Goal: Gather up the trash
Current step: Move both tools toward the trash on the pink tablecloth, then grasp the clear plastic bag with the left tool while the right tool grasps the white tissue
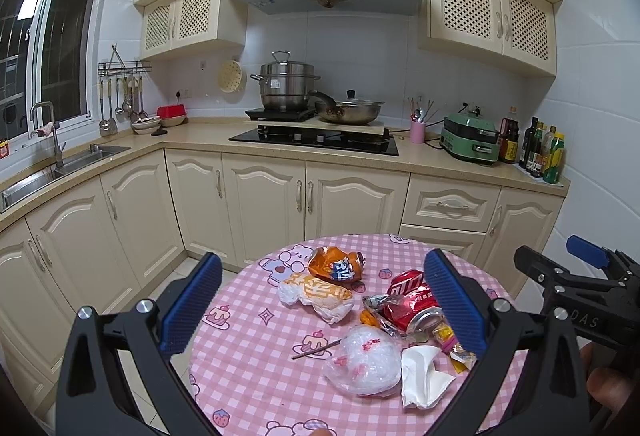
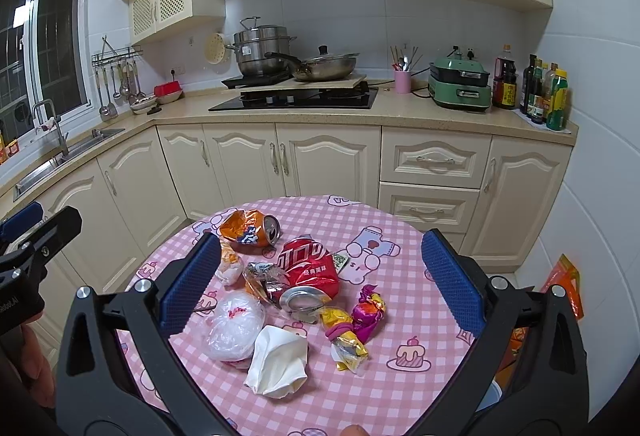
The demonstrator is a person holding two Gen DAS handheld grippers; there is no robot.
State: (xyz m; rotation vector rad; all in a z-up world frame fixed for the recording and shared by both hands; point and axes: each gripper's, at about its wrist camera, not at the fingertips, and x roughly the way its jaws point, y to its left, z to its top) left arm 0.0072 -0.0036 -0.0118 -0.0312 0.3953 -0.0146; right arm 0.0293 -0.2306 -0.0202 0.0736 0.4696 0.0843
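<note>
Trash lies on a round table with a pink checked cloth. There is a crushed orange can, a crushed red can, a clear plastic bag, a crumpled white tissue, a white and orange wrapper, and yellow and purple candy wrappers. My left gripper hangs open above the pile, holding nothing. My right gripper is open over the red can and wrappers, also holding nothing.
Cream kitchen cabinets and a counter with a hob, pots, a green cooker and bottles stand behind the table. A sink is at the left. An orange packet sits low at the right of the table.
</note>
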